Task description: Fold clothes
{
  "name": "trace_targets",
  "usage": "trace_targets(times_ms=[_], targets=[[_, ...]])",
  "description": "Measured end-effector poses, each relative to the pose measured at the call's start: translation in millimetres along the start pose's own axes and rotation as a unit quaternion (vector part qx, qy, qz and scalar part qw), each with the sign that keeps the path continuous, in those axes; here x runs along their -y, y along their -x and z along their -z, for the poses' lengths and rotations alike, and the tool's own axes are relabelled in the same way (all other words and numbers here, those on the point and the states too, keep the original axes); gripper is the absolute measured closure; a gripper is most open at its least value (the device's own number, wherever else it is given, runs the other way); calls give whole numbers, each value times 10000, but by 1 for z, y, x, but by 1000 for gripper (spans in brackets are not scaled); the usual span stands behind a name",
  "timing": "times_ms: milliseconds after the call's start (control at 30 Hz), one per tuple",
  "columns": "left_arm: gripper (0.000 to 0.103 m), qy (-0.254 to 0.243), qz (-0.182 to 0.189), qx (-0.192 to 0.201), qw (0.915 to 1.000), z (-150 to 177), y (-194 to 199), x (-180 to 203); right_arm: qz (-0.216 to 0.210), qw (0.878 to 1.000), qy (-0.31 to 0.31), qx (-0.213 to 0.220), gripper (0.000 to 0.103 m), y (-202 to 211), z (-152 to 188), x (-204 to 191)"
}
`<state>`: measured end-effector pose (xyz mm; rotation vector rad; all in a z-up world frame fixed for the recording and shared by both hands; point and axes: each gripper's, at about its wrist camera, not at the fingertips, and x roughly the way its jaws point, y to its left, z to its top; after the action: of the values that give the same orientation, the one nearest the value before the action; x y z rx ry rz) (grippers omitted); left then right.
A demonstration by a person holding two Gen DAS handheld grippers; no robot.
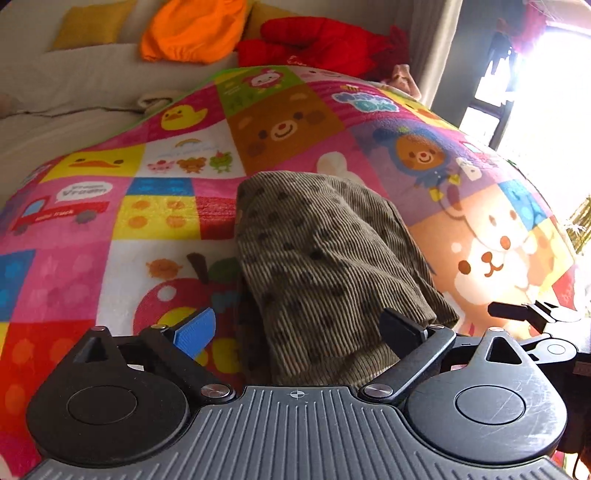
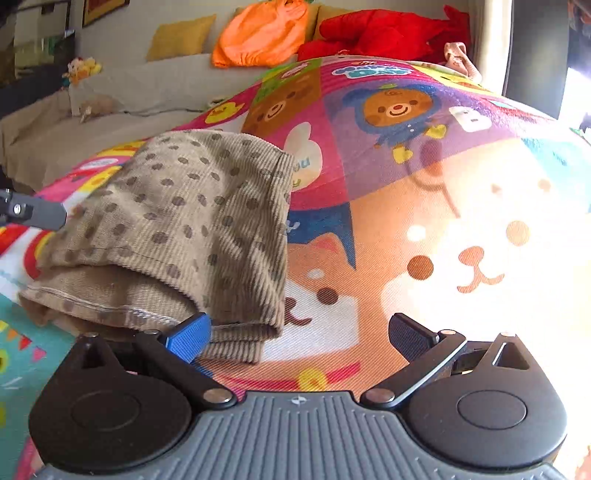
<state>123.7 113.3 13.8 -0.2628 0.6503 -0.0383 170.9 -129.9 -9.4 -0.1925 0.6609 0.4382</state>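
Broadly, a patchwork cartoon blanket [image 1: 166,206] covers the working surface, its far edge meeting a pale sofa [image 1: 74,85] that carries an orange garment [image 1: 192,29] and a red garment [image 1: 325,40], probably awaiting their turn. On the blanket lies the task item, a spotted olive corduroy garment [image 1: 325,258], already doubled over into a compact bundle, its layered hems towards the near edge; this suggests a fold just set down. The left gripper [image 1: 299,328] stands with jaws spread wide, the bundle's near end lying between the fingers without visible pressure from the pads, so nothing is gripped. The right gripper [image 2: 299,332] is likewise fully spread and empty; its blue finger [image 2: 188,338] sits at the garment's [image 2: 192,214] near corner, though actual contact cannot be confirmed. The right view alone exposes the stacked layers and stitched hem of the fold; the left view alone shows the bundle lengthwise and the bright window [image 1: 546,92] beyond the blanket's right edge.
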Motion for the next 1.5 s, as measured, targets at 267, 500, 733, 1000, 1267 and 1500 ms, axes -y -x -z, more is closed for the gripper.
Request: trace_targets(times_ms=[267, 500, 733, 1000, 1267, 1500], targets=[[0, 154, -589, 6, 9981, 67, 39, 39, -497, 9963, -694, -85, 0, 50, 46, -14], [0, -36, -1073, -57, 9942, 88, 32, 50, -99, 9969, -776, -79, 0, 66, 66, -18], [0, -374, -1319, -215, 9903, 90, 24, 59, 250, 9982, -451, -320, 0, 57, 66, -27], [0, -498, -1413, -265, 9884, 89, 20, 61, 219, 9981, -500, -289, 0, 59, 67, -26], [0, -496, -1424, -259, 9882, 89, 20, 62, 149, 9979, -568, -258, 0, 60, 67, -23], [0, -500, -1416, -261, 9883, 89, 19, 61, 111, 9977, -617, -245, 0, 61, 67, -22]])
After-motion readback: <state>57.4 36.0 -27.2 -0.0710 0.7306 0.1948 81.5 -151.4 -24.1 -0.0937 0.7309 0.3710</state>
